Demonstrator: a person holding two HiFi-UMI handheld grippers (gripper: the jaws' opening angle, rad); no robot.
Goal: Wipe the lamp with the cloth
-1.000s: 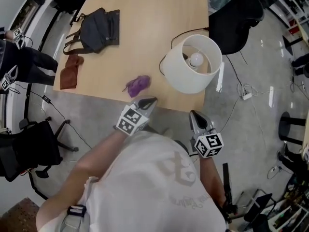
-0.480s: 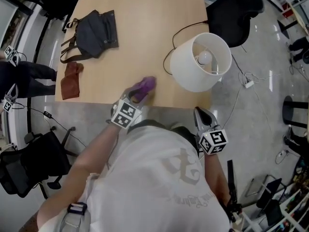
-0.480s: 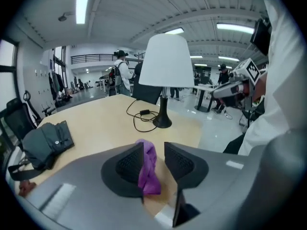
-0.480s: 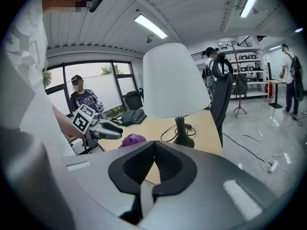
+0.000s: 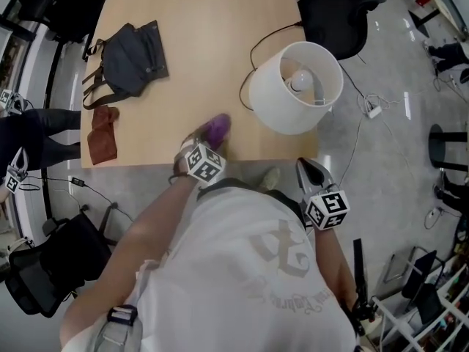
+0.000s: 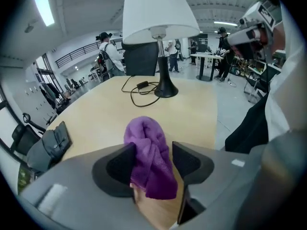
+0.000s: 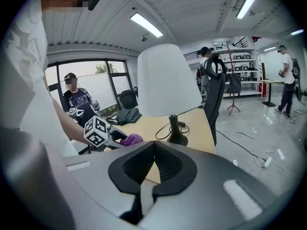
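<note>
**A:** What is the left gripper (image 6: pixel 152 162) doing?

**B:** Its jaws have just been opening and now stand wide, with the crumpled purple cloth (image 6: pixel 146 138) between them. The left pad brushes the cloth and the right pad stands clear of it, so nothing is grasped yet. The right gripper (image 7: pixel 154 150) is clenched on nothing, held off the worktop's near edge.

**A:** How should the pickup go?

**B:** I'd centre the bunch between the pads, sink until they straddle its thick middle, then close. Catching only a loose fold would likely let it slip out during wiping.

**A:** Where does the cloth lie, and which way does it run?

**B:** It lies on the light wooden worktop (image 5: pixel 205 50), close to the near edge and right of its middle. Its long axis runs along the jaws' own line, from the near edge inward, slanting toward the white-shaded table lamp with a black stem (image 5: pixel 295 86).

**A:** And the lamp?

**B:** It is upright by the near right corner, its axis vertical and its shade open upward, apart from the cloth.
</note>
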